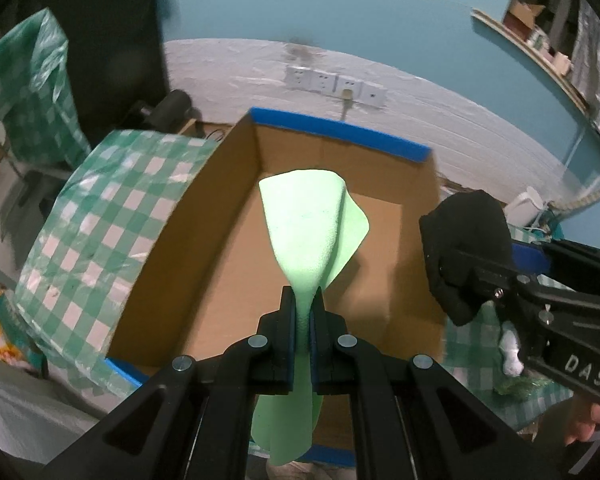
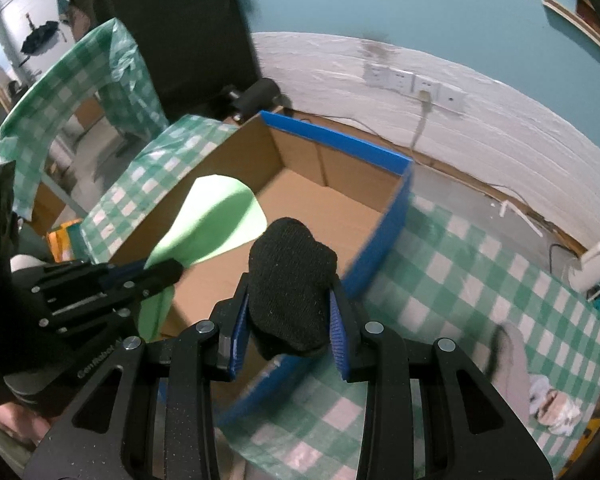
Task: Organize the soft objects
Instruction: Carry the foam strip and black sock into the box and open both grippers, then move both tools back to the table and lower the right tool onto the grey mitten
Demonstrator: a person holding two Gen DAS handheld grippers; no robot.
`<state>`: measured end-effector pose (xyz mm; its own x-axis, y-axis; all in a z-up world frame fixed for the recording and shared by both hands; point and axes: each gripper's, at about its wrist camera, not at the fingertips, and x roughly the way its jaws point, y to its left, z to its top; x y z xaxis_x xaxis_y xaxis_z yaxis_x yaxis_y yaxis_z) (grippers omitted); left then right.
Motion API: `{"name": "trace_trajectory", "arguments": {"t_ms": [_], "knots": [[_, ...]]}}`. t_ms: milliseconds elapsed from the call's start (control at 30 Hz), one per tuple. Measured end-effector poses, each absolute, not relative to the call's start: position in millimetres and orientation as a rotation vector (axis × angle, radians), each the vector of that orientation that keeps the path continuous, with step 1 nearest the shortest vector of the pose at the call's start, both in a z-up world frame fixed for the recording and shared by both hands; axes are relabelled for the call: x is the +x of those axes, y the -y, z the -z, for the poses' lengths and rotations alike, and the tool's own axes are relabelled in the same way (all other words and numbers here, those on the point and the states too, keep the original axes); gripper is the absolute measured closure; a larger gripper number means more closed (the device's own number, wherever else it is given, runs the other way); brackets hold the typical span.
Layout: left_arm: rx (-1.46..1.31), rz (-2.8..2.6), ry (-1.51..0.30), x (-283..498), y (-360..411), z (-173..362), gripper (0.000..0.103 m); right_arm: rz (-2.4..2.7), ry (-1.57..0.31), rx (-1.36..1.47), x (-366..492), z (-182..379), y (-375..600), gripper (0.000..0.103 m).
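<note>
I am holding both grippers pitched steeply downward over the cardboard box (image 1: pixel 204 248), which is sitting on the bench (image 2: pixel 480 264) under a green-and-white checked cover.

The left gripper (image 1: pixel 302 300) is pointing down into the box, and its jaws are pinching tight on a light green cloth (image 1: pixel 312 224). The cloth is fanning out ahead of the jaws above the box floor, and a loose tail is hanging down behind them. From the right wrist view, the left gripper (image 2: pixel 168 270) is reaching in over the near left wall of the box with the green cloth (image 2: pixel 216 220) spreading beyond its tip.

The right gripper (image 2: pixel 288 316) is hanging over the near blue-taped edge of the box (image 2: pixel 340 136). Its jaws are standing partly apart and clamping a bundled black sock (image 2: pixel 290 284) between the blue pads. From the left wrist view, the right gripper (image 1: pixel 460 280) is carrying the black sock (image 1: pixel 468 240) just beside the box's right wall. A few other soft items are lying blurred on the bench at the right.
</note>
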<state>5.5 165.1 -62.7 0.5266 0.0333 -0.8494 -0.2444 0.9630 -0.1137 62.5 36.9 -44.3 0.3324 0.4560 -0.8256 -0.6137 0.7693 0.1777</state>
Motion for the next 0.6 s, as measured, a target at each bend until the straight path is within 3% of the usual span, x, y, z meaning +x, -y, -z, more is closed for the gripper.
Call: {"name": "trace_trajectory", "arguments": {"t_ms": [167,333,467,600], "knots": [[-0.247,-0.190,-1.039,6,-175,74,0.093,-0.726,-1.046,-0.204,65,57,-59,0.069],[-0.233,-0.229,-1.046,5,-181,78,0.062,-0.719,-1.068,-0.215,69,67,-68,0.058],[-0.267,-0.228,-1.036,4,-187,75,0.055,-0.685,-1.046,-0.215,71,66,-65,0.040],[-0.273,-0.215,-1.020,4,-185,72,0.051,-0.659,-1.024,-0.205,72,61,-58,0.035]]}}
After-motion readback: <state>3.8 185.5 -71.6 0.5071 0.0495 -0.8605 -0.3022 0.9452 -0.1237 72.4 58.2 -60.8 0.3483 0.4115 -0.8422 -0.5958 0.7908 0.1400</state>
